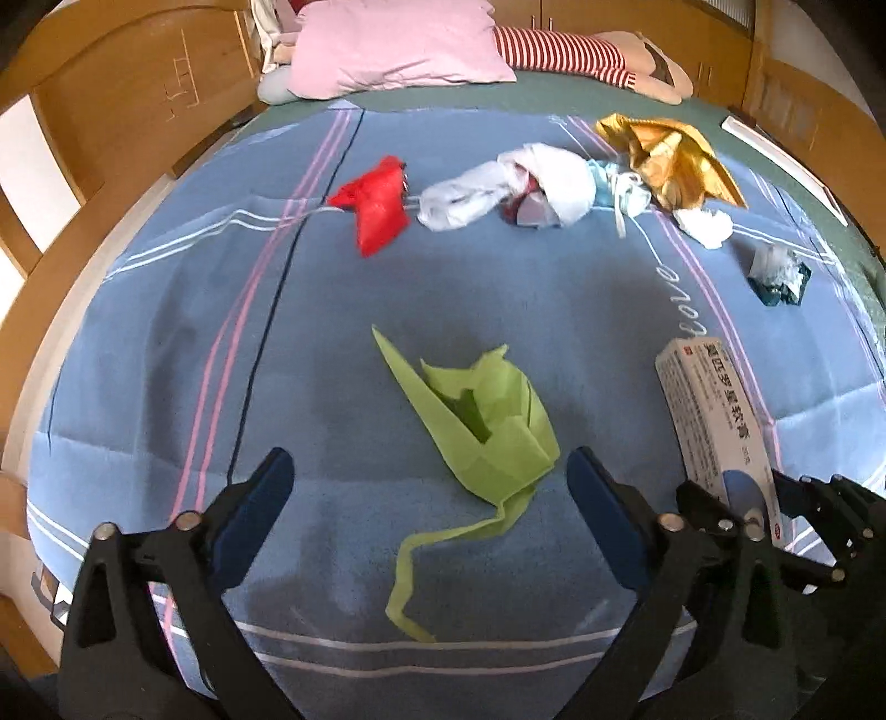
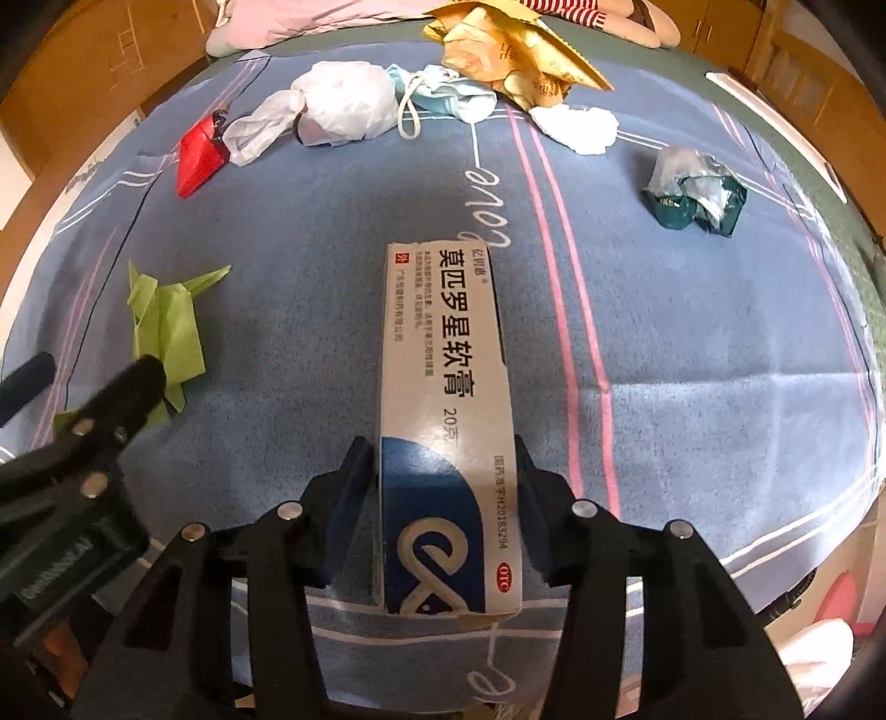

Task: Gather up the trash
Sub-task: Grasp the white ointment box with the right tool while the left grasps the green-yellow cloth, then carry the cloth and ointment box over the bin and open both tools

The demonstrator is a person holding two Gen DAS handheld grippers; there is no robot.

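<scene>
A blue bedspread [image 1: 498, 288] with pink and white stripes and a cursive word stitched across it covers the bed, and the trash lies scattered on it. A wooden bed frame [image 1: 111, 111] curves round the left side in the left wrist view, and wooden cabinets [image 2: 803, 83] stand at about 1 o'clock in the right wrist view. At the head of the bed, toward 12 o'clock, lie a pink pillow [image 1: 398, 44] and a red-and-white striped cloth [image 1: 559, 50].

The left gripper [image 1: 429, 476] stands wide open with nothing pressed between its blue pads; the crumpled green paper [image 1: 482, 421] lies on the bedspread between and just ahead of them. The right gripper [image 2: 443, 459] is clamped on the near end of a white and blue medicine box [image 2: 443, 354], which points away toward 12 o'clock.

Farther up the bed, from 11 to 2 o'clock in the left wrist view, lie a red scrap [image 1: 376, 205], a white plastic bag [image 1: 498, 188], a pale blue face mask [image 1: 620, 188], a gold wrapper [image 1: 670, 160], a white tissue wad [image 1: 706, 224] and a crumpled dark green wrapper [image 1: 778, 277].
</scene>
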